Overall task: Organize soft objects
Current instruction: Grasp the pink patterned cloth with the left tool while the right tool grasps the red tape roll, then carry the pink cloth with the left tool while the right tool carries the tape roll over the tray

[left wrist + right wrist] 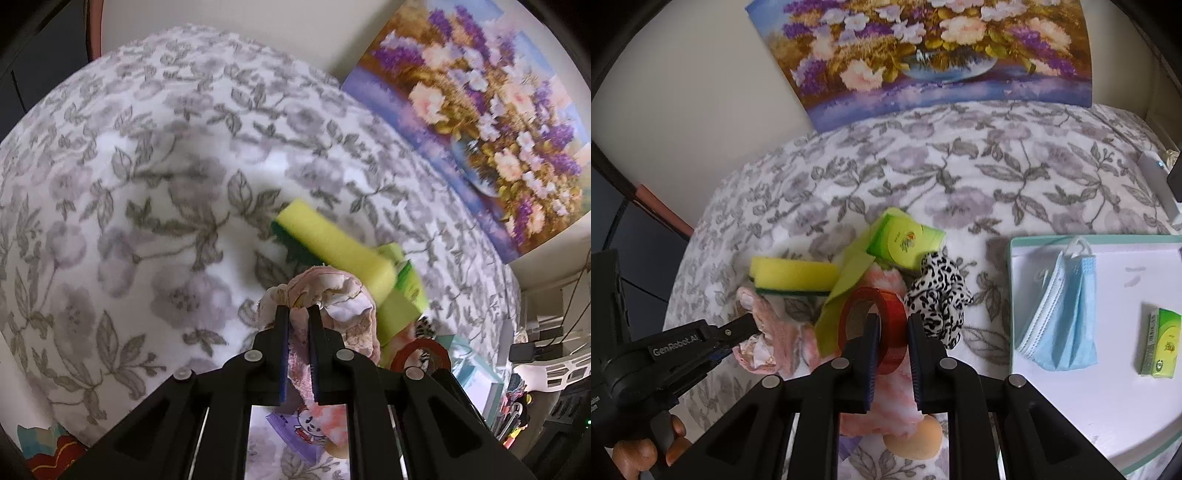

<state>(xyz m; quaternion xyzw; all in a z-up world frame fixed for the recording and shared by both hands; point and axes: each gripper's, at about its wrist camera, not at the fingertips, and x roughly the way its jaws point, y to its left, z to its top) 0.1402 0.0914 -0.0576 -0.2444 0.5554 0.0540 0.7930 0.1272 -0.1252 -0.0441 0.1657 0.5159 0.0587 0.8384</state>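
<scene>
- Soft objects lie heaped near the middle of the floral bedspread [960, 177].
- Left gripper [298, 308] has its fingers nearly together, pinching the pink frilly cloth [332, 291].
- Right gripper [891, 323] is narrowly open, its fingers clamping the red tape roll [879, 314].
- One yellow sponge [792, 275], one leopard-print scrunchie [938, 291], two green boxes: one in the heap [905, 240], one on the white tray [1108, 406] beside one blue face mask [1063, 314].

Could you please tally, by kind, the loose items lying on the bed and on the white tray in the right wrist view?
Sponge: 1
Green tissue packs: 2
Tape roll: 1
Black-and-white scrunchie: 1
Pink lace cloth: 1
Blue face mask: 1
Green cloth: 1
Pink-and-white towel: 1
Total: 9
</scene>
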